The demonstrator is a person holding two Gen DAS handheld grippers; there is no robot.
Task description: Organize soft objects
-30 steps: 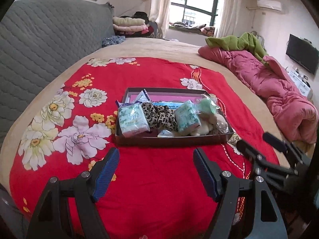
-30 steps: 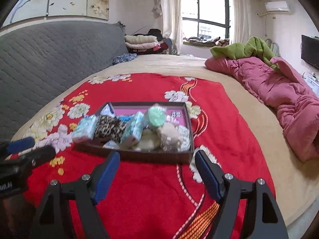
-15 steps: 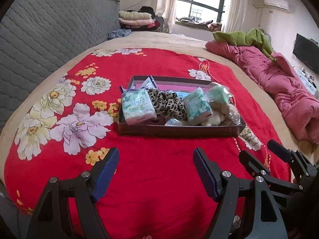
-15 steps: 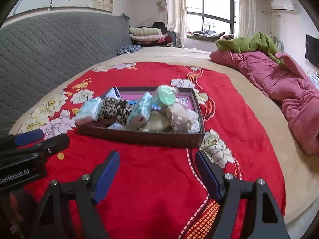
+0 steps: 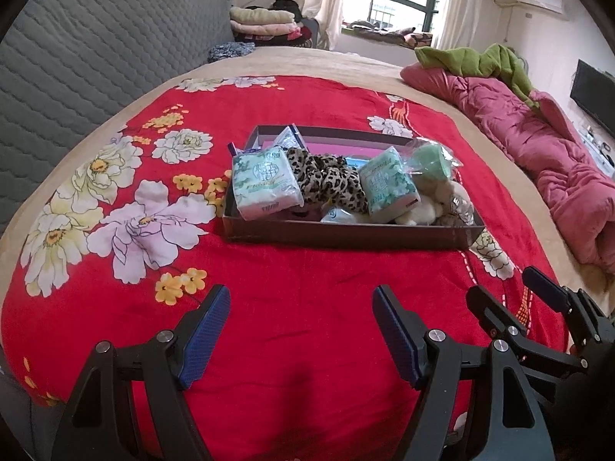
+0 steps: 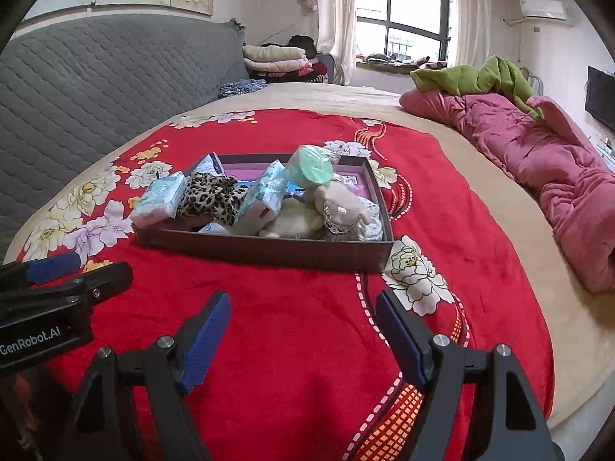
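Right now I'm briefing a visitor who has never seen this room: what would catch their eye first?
Most likely the bright red floral blanket covering the bed, with a shallow brown cardboard tray at its centre, crammed with pale green tissue packs, a leopard-print fabric scrunchie and cream plush toys. Along the bed's right edge lies a crumpled pink quilt. Both hand-held grippers, left and right, hover open and empty in front of the tray.
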